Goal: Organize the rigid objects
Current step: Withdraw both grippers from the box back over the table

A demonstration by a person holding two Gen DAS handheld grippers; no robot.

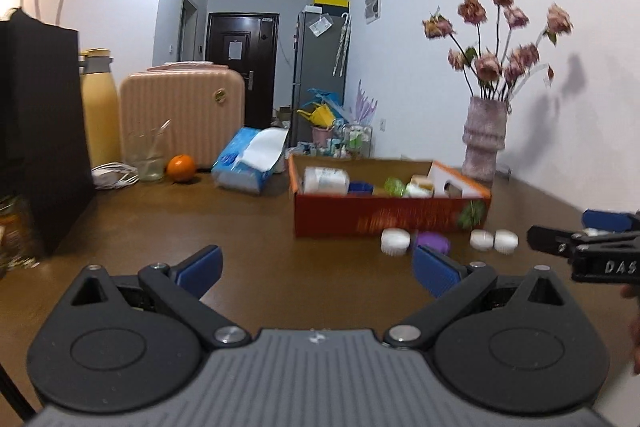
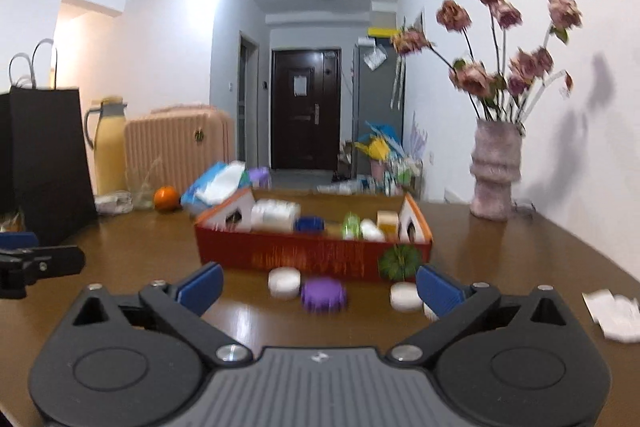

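Observation:
A red cardboard box (image 1: 388, 217) (image 2: 312, 253) stands on the brown table and holds several small containers. In front of it lie white caps (image 1: 395, 242) (image 2: 284, 282), a purple cap (image 1: 432, 242) (image 2: 323, 294) and more white caps (image 1: 494, 239) (image 2: 405, 297). My left gripper (image 1: 318, 271) is open and empty, well short of the caps. My right gripper (image 2: 320, 287) is open wide, nothing between its pads; the purple cap lies just beyond them. Each gripper shows at the edge of the other's view.
A black paper bag (image 1: 38, 131), yellow flask (image 1: 100, 107), pink suitcase (image 1: 182, 115), glass (image 1: 148, 155), orange (image 1: 181, 167) and tissue pack (image 1: 250, 161) stand at the back left. A vase of dried flowers (image 1: 484, 139) is by the wall. Crumpled paper (image 2: 614, 313) lies right.

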